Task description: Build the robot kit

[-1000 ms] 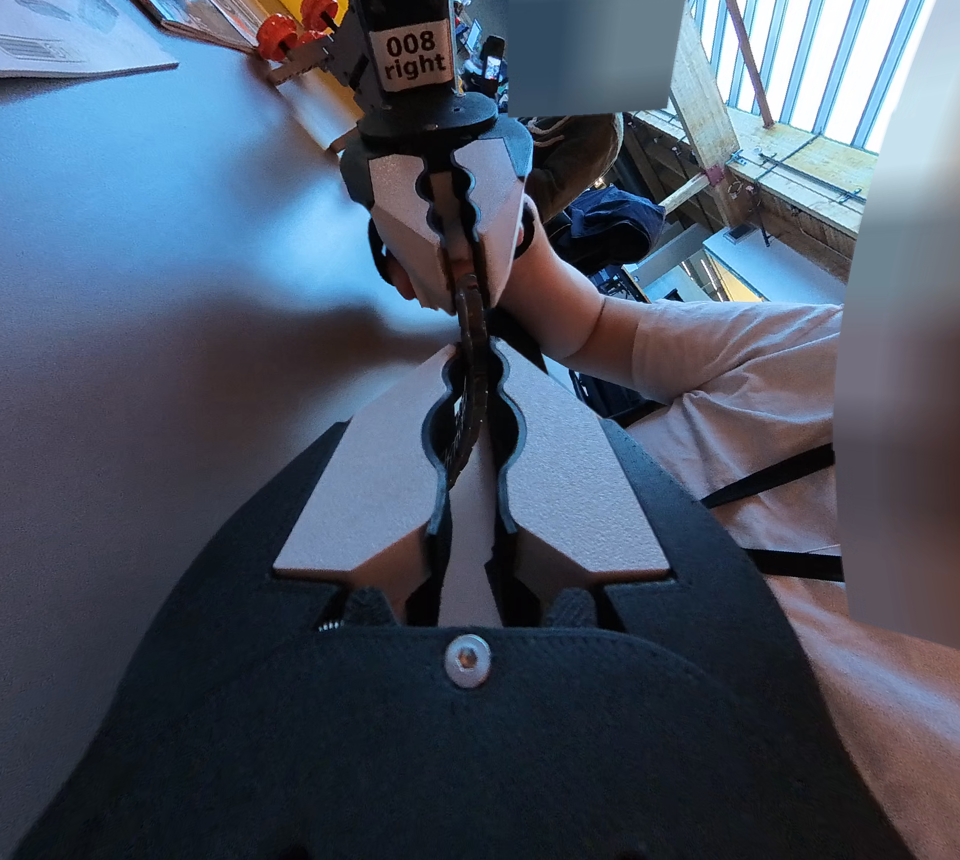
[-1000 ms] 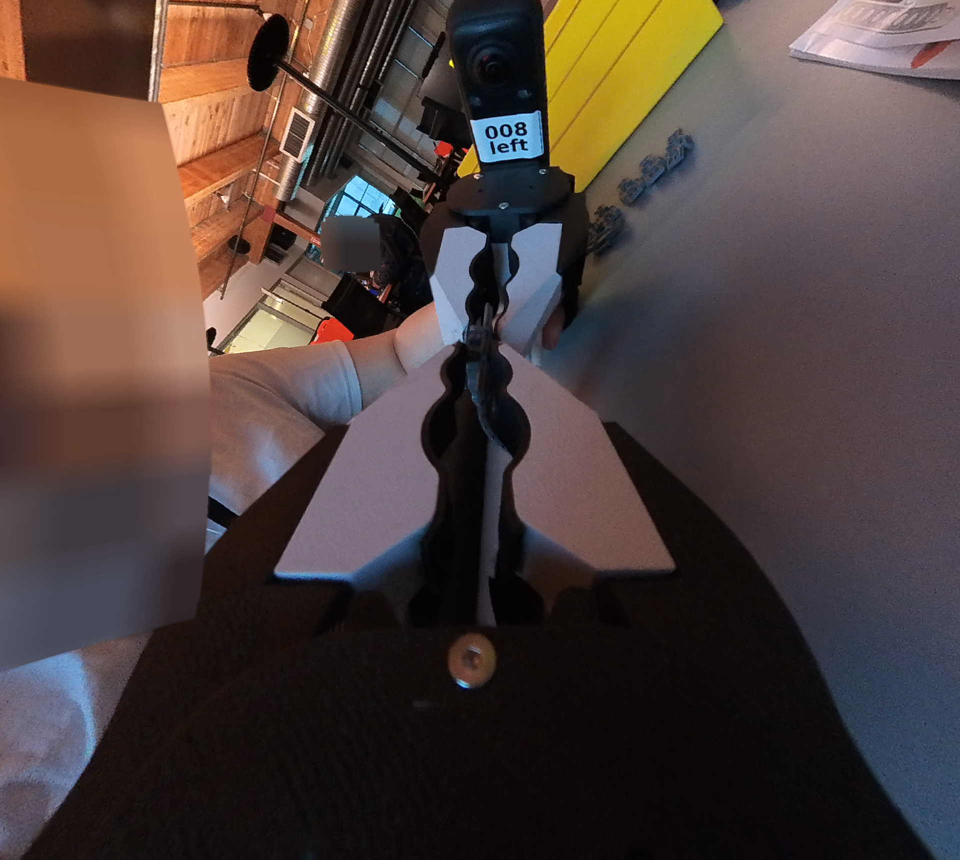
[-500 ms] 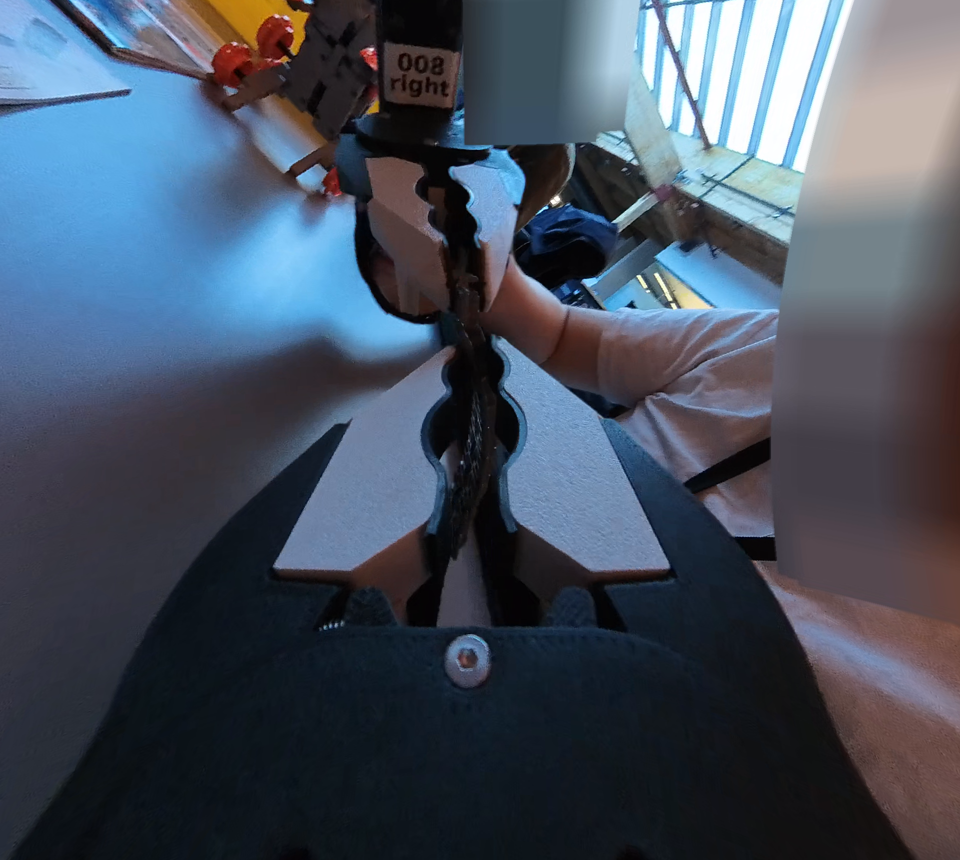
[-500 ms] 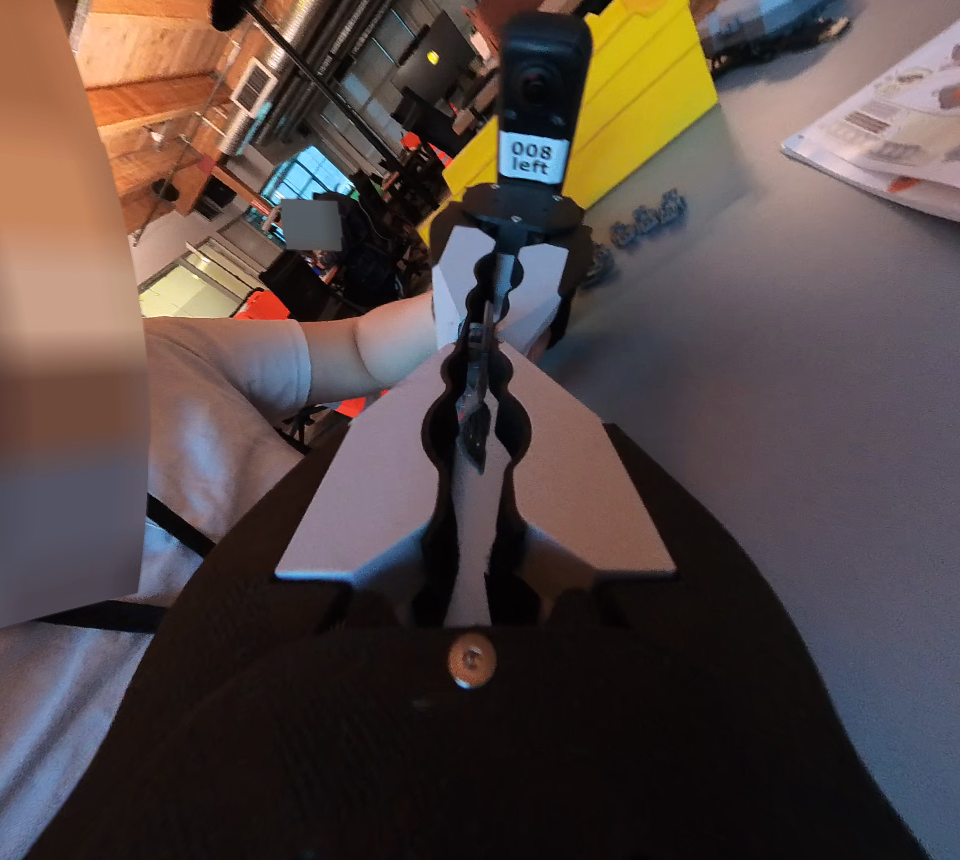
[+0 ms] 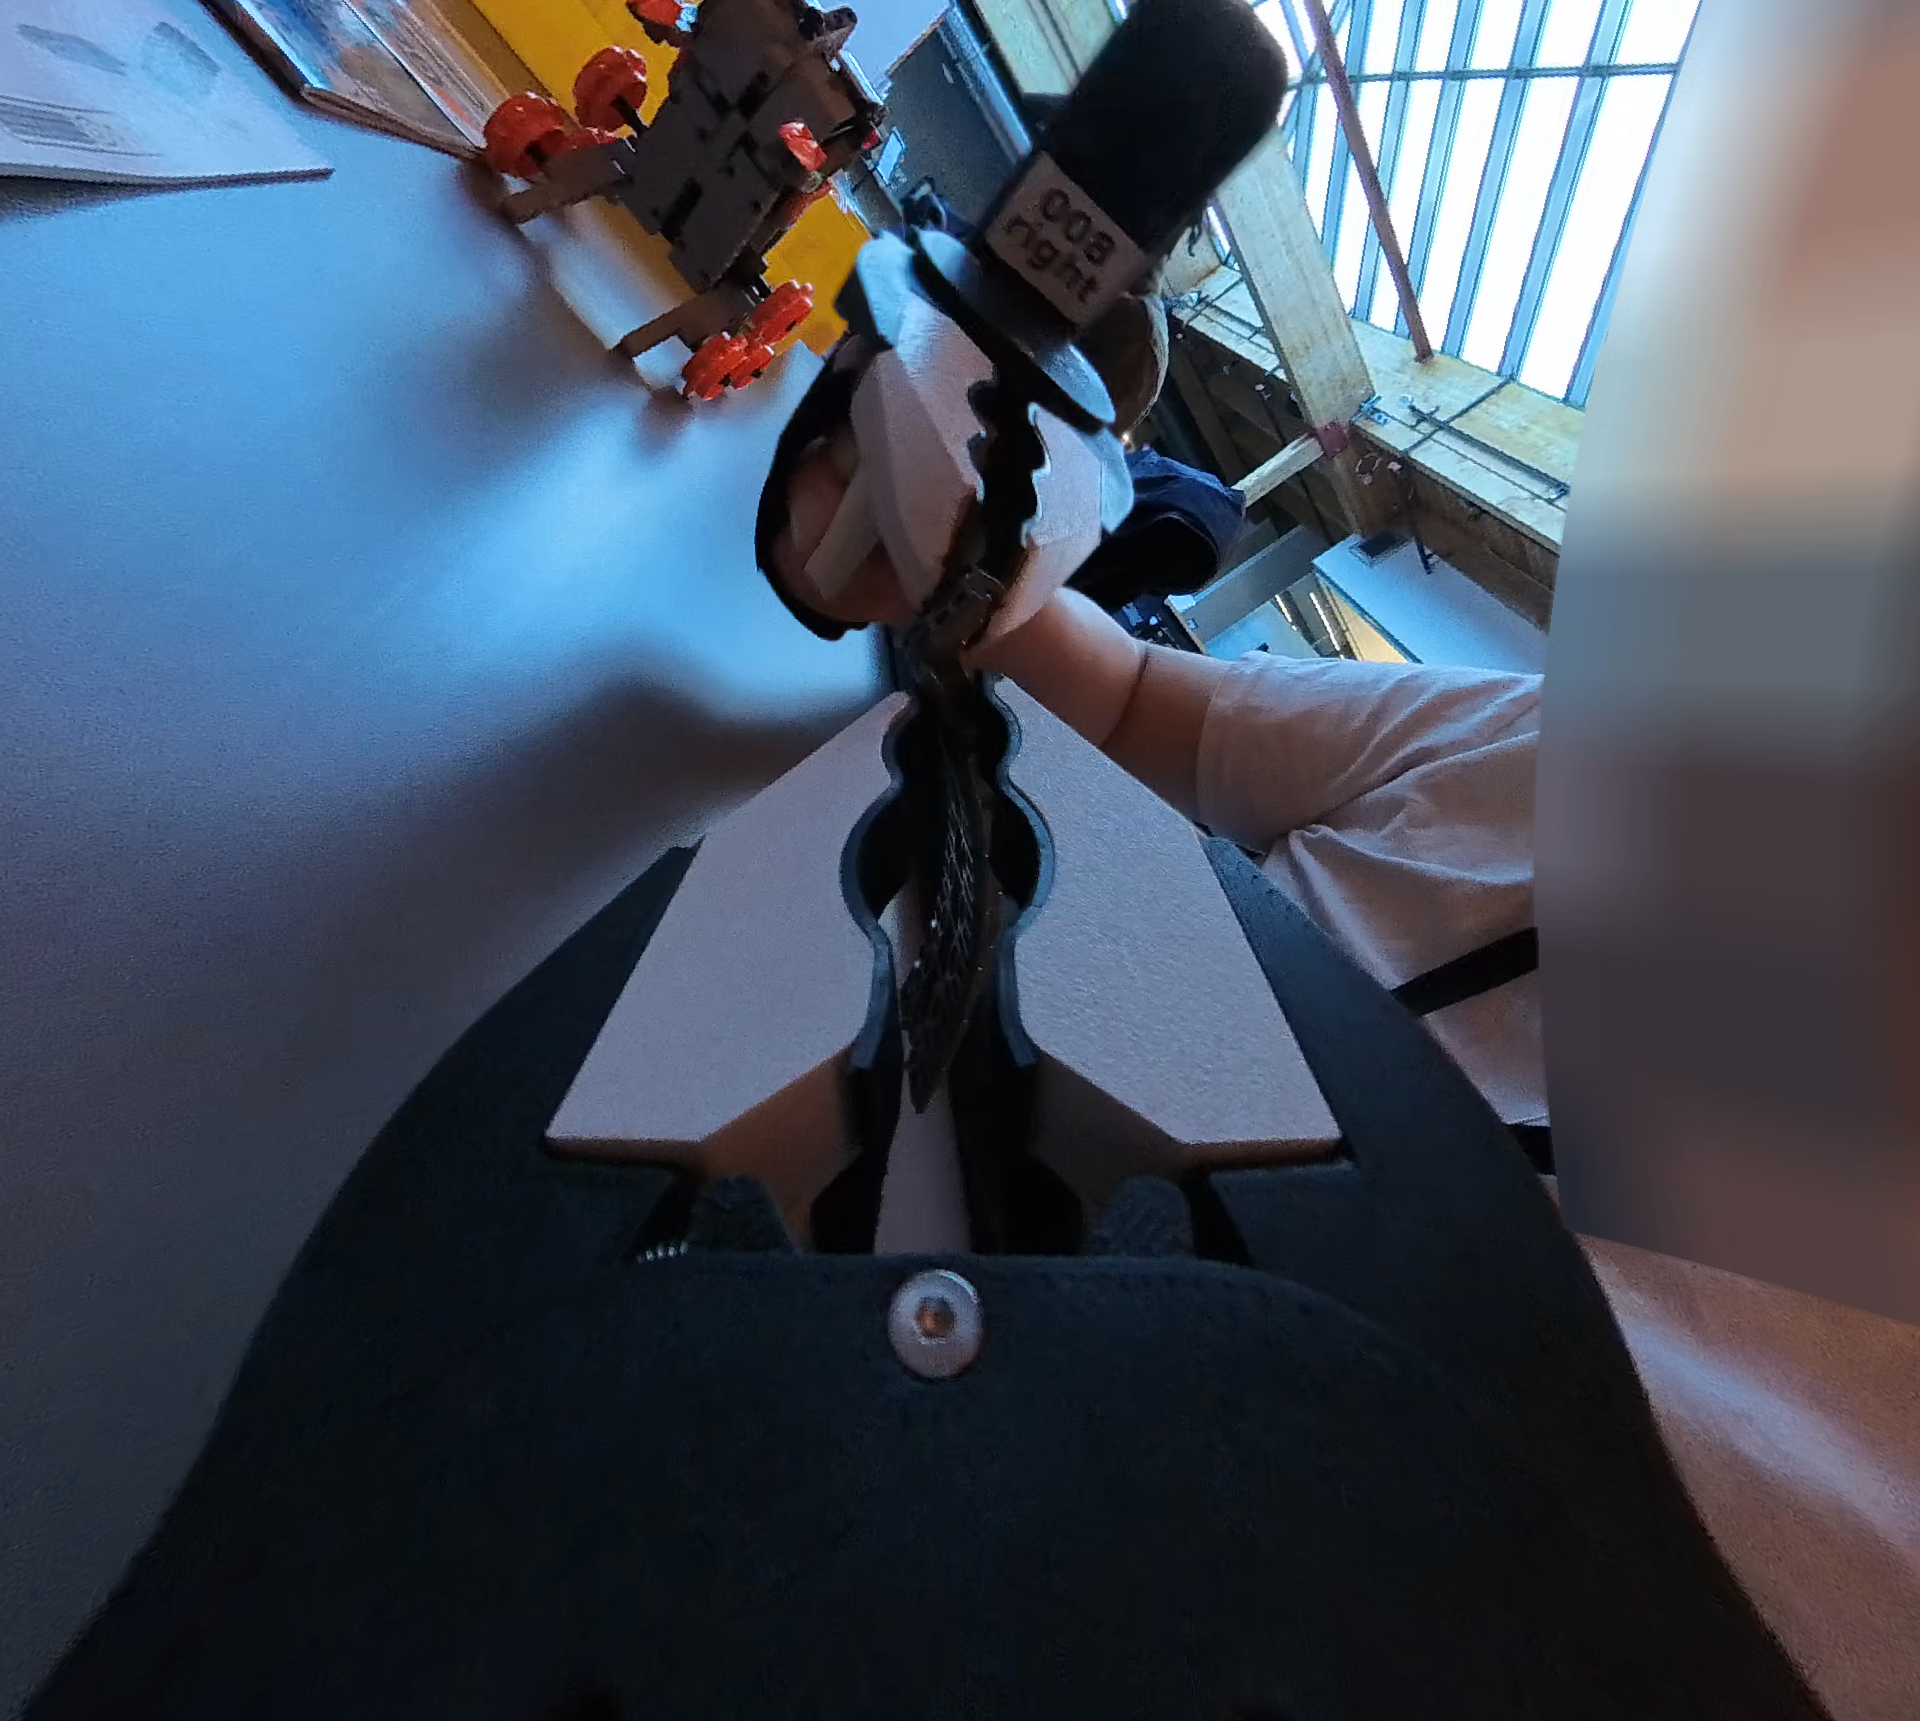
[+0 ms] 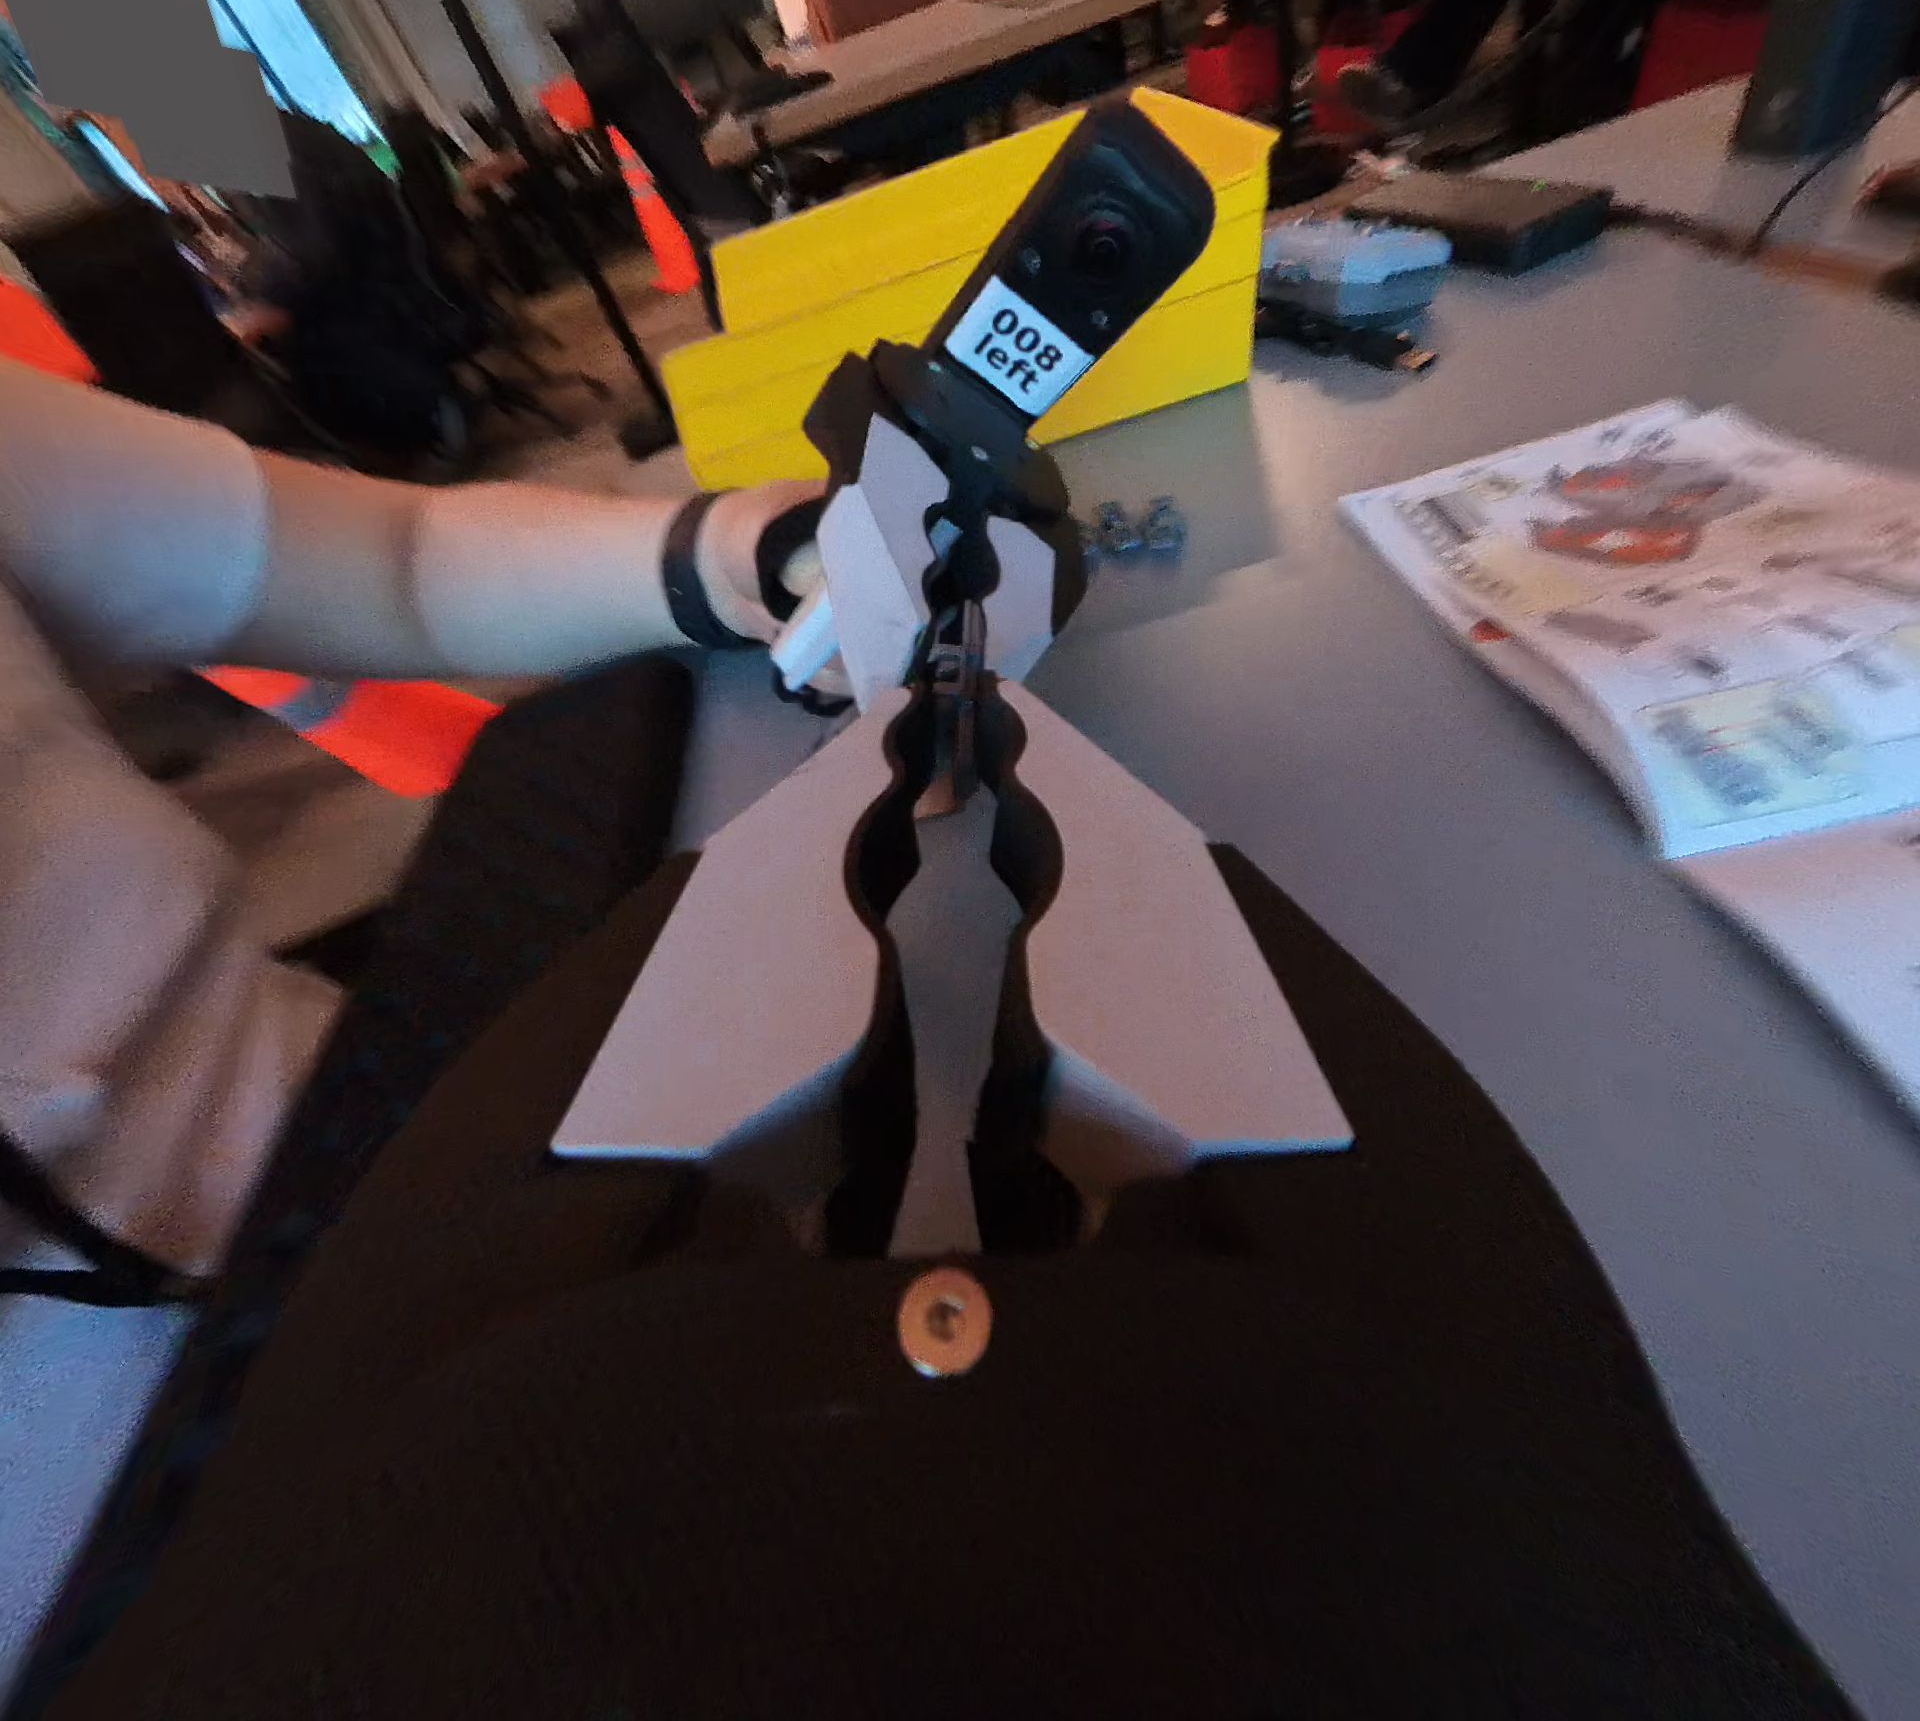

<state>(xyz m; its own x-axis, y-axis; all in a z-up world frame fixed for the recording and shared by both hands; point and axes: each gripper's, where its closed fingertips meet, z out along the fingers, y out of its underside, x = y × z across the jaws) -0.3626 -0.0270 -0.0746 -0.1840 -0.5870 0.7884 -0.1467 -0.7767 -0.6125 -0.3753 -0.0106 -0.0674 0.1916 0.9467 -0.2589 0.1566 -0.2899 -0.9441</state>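
I am clamping both the left gripper (image 5: 951, 715) and right gripper (image 6: 951, 695), meeting at twelve o'clock, on one dark toothed strip (image 5: 951, 902); I judge it needs steady, even tension.

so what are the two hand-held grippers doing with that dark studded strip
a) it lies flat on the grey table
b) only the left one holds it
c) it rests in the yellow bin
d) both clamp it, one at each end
d: the dark studded strip runs from between the fingers of the left hand-held gripper into those of the right hand-held gripper, held above the grey table.
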